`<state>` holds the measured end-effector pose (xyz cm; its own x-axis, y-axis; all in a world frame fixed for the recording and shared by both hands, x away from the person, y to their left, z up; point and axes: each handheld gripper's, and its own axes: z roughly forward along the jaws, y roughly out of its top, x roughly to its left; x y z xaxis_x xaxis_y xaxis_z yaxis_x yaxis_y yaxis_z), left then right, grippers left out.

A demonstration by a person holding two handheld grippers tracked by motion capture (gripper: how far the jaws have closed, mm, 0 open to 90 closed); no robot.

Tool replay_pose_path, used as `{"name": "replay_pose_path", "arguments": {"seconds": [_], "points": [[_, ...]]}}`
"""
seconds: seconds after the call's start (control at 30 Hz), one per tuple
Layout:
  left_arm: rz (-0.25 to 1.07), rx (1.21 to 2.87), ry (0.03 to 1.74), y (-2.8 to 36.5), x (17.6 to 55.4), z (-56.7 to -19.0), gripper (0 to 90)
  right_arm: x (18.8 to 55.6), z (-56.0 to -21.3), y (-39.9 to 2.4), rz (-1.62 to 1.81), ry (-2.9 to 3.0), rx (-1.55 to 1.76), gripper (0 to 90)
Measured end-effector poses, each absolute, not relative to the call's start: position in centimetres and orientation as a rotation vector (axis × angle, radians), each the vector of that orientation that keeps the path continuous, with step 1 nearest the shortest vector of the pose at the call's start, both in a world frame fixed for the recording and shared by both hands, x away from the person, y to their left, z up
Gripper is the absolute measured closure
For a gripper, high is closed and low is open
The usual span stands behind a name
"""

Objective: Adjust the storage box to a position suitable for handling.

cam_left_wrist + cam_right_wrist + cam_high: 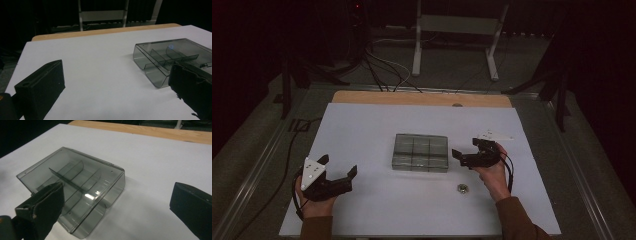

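High view: white tabletop [362, 130], wooden far edge [422, 98], dark room.

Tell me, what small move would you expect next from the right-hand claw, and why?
Probably a short reach toward the small metal nut. The right claw stands open and empty beside the clear divided box, and the nut lies loose on the white sheet near that hand.
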<state>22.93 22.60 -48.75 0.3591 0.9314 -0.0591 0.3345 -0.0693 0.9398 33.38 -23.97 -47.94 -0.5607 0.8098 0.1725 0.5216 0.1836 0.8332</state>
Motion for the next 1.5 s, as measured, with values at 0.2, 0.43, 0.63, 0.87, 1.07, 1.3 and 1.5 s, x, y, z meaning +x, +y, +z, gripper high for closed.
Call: {"name": "replay_pose_path", "arguments": {"seconds": [0.2, 0.43, 0.63, 0.87, 1.07, 1.3, 1.5], "points": [[0.707, 1.618, 1.143, 22.0, 23.8, -48.3, 2.2, 32.7, -48.0, -24.8, 1.315, 2.123, 1.245, 0.0], [0.685, 1.645, 1.112, 20.8, 25.0, -48.0, 2.2, 31.8, -48.5, -25.4, 1.302, 2.096, 1.241, 0.0], [0.664, 1.638, 1.103, 20.4, 25.6, -47.8, 2.2, 30.9, -48.9, -25.7, 1.276, 2.088, 1.229, 0.0], [0.640, 1.643, 1.096, 20.0, 25.9, -48.0, 2.2, 30.3, -49.1, -26.5, 1.270, 2.067, 1.232, 0.0], [0.621, 1.663, 1.081, 19.2, 26.4, -48.2, 2.2, 29.8, -49.3, -27.2, 1.261, 2.064, 1.232, 0.0], [0.609, 1.676, 1.059, 18.2, 26.8, -48.3, 2.2, 29.5, -49.5, -27.9, 1.269, 2.051, 1.246, 0.0], [0.603, 1.674, 1.061, 17.7, 27.1, -48.5, 2.2, 29.2, -49.5, -28.1, 1.265, 2.053, 1.239, 0.0]]}}
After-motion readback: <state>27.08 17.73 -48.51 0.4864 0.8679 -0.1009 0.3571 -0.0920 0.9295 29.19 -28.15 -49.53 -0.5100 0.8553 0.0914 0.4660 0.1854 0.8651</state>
